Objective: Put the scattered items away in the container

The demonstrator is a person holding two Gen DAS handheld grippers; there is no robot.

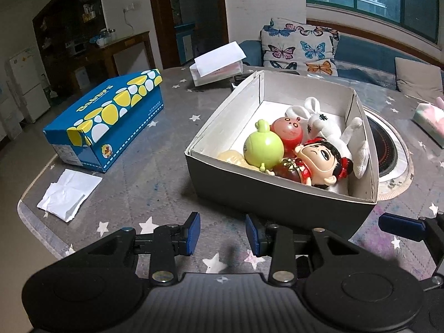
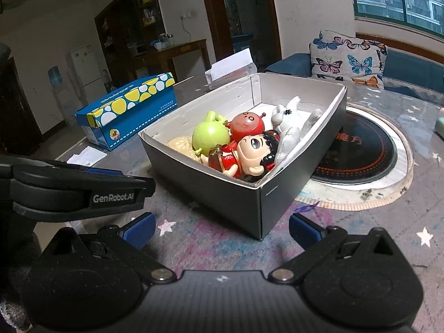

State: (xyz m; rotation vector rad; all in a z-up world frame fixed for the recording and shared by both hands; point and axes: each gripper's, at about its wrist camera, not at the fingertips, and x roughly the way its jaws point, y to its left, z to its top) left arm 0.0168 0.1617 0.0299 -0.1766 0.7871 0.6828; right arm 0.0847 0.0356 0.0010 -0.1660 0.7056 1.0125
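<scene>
A grey cardboard box (image 1: 266, 197) (image 2: 211, 191) with a white inside stands on the star-patterned table. In it lie a green round toy (image 1: 263, 147) (image 2: 210, 138), a red round toy (image 1: 287, 133) (image 2: 247, 125), a doll in red (image 1: 319, 163) (image 2: 249, 155), a white plush rabbit (image 1: 324, 122) (image 2: 288, 127) and a cream piece (image 1: 233, 158) (image 2: 180, 144). My left gripper (image 1: 222, 234) stands open just in front of the box, nothing between its blue pads. My right gripper (image 2: 222, 229) is open wide near the box's front corner, empty.
A blue and yellow box (image 1: 108, 119) (image 2: 130, 111) stands to the left, with crumpled white paper (image 1: 69, 194) (image 2: 86, 156) before it. A tissue pack (image 1: 216, 66) lies behind. A round inset hob (image 2: 360, 149) lies right of the box. The left gripper's arm (image 2: 69, 188) crosses the right view.
</scene>
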